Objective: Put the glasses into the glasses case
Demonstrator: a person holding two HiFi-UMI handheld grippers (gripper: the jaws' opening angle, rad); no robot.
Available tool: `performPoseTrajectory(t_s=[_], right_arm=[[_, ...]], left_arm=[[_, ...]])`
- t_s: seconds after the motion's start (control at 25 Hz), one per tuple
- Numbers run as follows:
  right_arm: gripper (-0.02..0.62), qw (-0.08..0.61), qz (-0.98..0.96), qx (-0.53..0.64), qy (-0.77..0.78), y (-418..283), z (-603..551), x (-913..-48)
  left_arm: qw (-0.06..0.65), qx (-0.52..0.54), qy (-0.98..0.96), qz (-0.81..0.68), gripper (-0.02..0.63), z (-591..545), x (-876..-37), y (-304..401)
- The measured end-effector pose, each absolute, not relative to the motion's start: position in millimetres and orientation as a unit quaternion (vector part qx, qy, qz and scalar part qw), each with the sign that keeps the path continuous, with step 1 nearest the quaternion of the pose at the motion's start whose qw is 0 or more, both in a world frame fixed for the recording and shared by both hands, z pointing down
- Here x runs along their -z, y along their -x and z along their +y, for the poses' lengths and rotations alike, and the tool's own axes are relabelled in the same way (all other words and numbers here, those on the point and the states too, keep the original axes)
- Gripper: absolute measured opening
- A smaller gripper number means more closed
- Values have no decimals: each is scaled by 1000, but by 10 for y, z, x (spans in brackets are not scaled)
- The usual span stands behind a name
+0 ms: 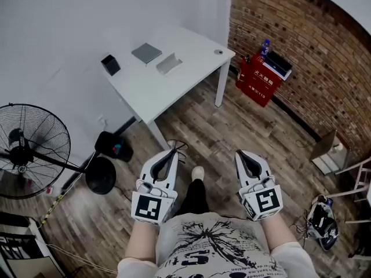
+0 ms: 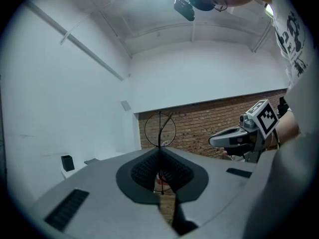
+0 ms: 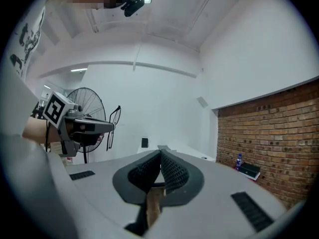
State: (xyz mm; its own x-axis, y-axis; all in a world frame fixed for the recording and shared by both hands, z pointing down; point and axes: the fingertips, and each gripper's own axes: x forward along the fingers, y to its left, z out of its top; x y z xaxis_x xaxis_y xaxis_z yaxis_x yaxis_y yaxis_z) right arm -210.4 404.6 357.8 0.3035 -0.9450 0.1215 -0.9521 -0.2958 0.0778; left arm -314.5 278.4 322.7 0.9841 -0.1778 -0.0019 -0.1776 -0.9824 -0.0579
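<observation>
Thin black wire-framed glasses [image 1: 175, 147] hang from the tip of my left gripper [image 1: 172, 152], which is shut on one temple; a round lens ring [image 2: 160, 129] stands above the jaws [image 2: 160, 151]. From the right gripper view the glasses [image 3: 114, 119] dangle off the left gripper [image 3: 106, 127]. My right gripper [image 1: 240, 153] is shut with nothing in it [image 3: 160, 154]. Both are held over the wooden floor, well short of the white table [image 1: 191, 48]. On the table lies a pale grey case-like object [image 1: 168, 63].
A flat grey pad [image 1: 146, 53] and a small black box [image 1: 110, 64] also lie on the table. A standing fan [image 1: 26, 149] is at the left, a black bag [image 1: 114, 146] by the table leg, a red box [image 1: 259, 77] against the brick wall [image 1: 301, 45].
</observation>
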Motion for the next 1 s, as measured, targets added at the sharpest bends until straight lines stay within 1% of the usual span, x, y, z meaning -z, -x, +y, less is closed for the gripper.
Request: performPoseTrajectory(t_s=[0.12, 0.32, 0.56, 0.76, 1.0], right_arm=[[15, 78, -589, -33, -803, 1864, 3752, -3673], [15, 117, -600, -32, -790, 1340, 3195, -3768], [15, 112, -585, -48, -802, 528, 2387, -3738], [15, 116, -594, -37, -796, 87, 1709, -3642], [15, 112, -612, -42, -782, -239, 1062, -3716]], left_arm=[[19, 7, 996, 86, 14, 2485, -3328, 2870], [6, 15, 997, 81, 14, 1929, -3474, 2258], [1, 4, 997, 79, 14, 1132, -3374, 1553], [2, -7, 995, 96, 14, 481, -3301, 1161], [9, 6, 993, 119, 14, -83, -3365, 888]])
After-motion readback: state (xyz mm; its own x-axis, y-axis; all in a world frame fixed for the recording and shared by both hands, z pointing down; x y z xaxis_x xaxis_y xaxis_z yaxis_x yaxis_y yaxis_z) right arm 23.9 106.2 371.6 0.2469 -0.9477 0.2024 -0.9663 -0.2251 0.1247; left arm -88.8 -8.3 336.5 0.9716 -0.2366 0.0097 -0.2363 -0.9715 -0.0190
